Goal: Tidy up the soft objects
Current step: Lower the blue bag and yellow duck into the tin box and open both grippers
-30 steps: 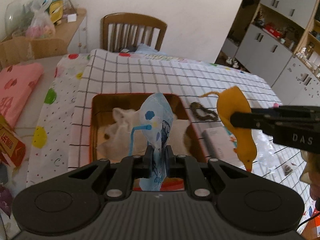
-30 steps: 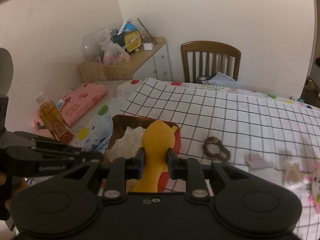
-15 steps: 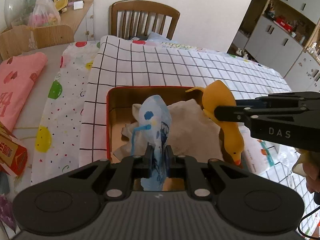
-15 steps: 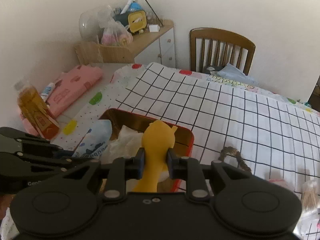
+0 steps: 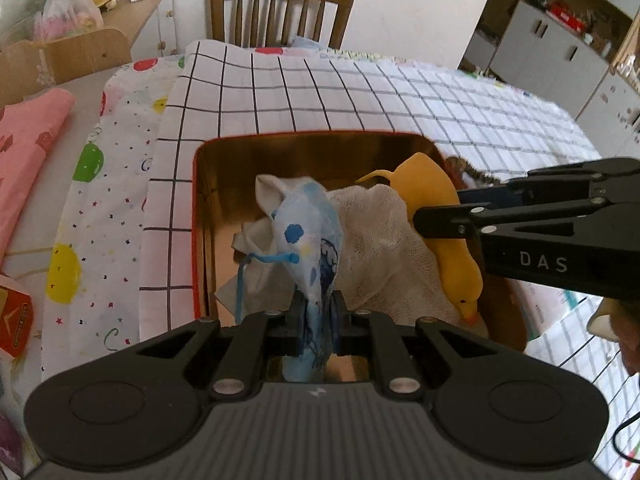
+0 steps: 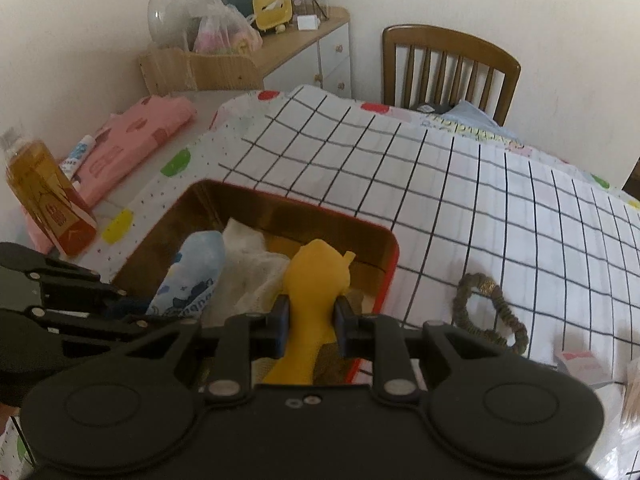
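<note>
My left gripper (image 5: 316,312) is shut on a blue patterned face mask (image 5: 310,236) and holds it over the red-rimmed tin box (image 5: 208,216). My right gripper (image 6: 309,316) is shut on a yellow rubber duck (image 6: 318,280), which hangs over the box's right side (image 5: 448,240). A white cloth (image 5: 376,248) lies crumpled in the box. In the right wrist view the mask (image 6: 192,276), the cloth (image 6: 252,264) and the box (image 6: 384,276) show too, with the left gripper (image 6: 120,304) at the lower left.
A brown scrunchie (image 6: 488,312) lies on the checked tablecloth (image 6: 460,200) right of the box. A bottle of amber liquid (image 6: 48,196) and a pink cloth (image 6: 132,140) are at the left. A wooden chair (image 5: 280,12) stands at the far end.
Both grippers have moved closer over the box and lower. The duck now hangs inside the box's right side beside the cloth; the mask is over the cloth.
</note>
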`<action>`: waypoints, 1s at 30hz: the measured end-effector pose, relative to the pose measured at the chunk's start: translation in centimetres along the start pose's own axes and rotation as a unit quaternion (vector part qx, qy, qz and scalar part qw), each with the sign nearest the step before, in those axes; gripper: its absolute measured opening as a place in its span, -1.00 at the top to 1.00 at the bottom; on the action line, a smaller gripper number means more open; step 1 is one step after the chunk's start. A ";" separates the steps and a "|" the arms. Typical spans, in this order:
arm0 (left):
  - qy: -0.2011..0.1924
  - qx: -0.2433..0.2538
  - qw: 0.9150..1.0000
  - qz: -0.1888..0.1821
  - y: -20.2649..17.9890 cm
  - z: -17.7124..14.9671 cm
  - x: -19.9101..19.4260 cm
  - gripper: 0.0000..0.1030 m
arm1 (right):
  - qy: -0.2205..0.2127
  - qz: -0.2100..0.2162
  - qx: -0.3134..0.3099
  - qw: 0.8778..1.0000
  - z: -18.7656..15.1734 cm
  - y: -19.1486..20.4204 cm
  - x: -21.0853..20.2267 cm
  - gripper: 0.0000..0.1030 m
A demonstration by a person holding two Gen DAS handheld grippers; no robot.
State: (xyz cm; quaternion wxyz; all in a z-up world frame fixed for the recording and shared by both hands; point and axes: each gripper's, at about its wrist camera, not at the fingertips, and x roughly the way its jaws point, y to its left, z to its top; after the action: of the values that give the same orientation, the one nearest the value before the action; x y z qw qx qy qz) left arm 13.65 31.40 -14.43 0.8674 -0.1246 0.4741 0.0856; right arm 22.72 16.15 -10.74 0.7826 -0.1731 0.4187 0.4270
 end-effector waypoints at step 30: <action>-0.035 0.010 0.999 0.011 -1.2 -0.8 -2.8 -0.31 | -0.045 0.023 0.016 0.999 -1.6 -0.2 -5.3 -0.04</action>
State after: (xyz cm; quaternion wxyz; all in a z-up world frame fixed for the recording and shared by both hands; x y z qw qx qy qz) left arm 11.86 29.90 -12.31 0.8838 -0.1074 0.4455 0.0943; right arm 20.54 12.28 -7.43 0.7932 -0.1310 0.3938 0.4456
